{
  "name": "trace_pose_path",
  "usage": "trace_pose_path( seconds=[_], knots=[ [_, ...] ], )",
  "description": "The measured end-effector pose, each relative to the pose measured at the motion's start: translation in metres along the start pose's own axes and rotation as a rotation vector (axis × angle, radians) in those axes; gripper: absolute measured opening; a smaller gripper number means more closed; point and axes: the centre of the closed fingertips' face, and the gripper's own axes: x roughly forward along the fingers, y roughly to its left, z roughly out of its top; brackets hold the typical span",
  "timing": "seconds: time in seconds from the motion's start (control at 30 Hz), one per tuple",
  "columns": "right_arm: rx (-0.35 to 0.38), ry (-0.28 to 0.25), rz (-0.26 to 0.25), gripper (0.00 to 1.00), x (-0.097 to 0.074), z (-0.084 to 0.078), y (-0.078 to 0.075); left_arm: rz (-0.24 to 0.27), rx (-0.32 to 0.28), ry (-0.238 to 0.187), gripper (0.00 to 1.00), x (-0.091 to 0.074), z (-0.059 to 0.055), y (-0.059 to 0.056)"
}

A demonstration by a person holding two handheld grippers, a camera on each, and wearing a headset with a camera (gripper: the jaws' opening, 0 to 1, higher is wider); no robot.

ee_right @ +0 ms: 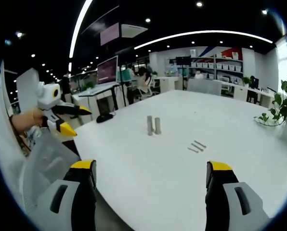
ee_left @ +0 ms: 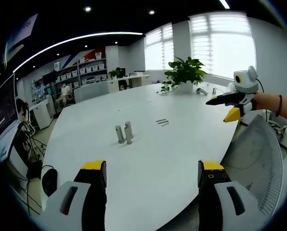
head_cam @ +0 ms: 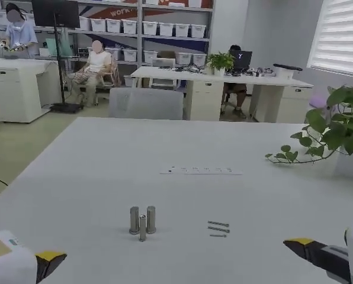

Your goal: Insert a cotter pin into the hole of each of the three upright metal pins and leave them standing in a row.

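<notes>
Three thin silver cotter pins, seemingly light and slippery, lie beside three grey upright metal pins near the white bench's near edge; better to pinch one mid-length. On the left gripper and right gripper the fingers are wide, empty

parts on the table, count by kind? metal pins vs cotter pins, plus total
metal pins, standing upright in a cluster: 3
cotter pins, lying loose to one side of them: 3
Total: 6
</notes>
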Motion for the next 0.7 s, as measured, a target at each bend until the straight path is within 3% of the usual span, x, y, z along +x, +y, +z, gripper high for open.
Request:
trace_pose_path(
  seconds=[0.23, 0.33, 0.7],
  knots=[
    [-0.004, 0.010, 0.008, 0.95, 0.002, -0.003, 0.000, 0.006, -0.002, -0.023, 0.66, 0.008, 0.002, 0.006],
    [0.014, -0.021, 0.009, 0.95, 0.002, 0.001, -0.003, 0.011, 0.009, -0.023, 0.61, 0.014, 0.002, 0.010],
    [0.008, -0.014, 0.036, 0.93, 0.006, 0.006, 0.000, 0.003, 0.049, -0.036, 0.53, 0.046, 0.018, 0.030]
  ],
)
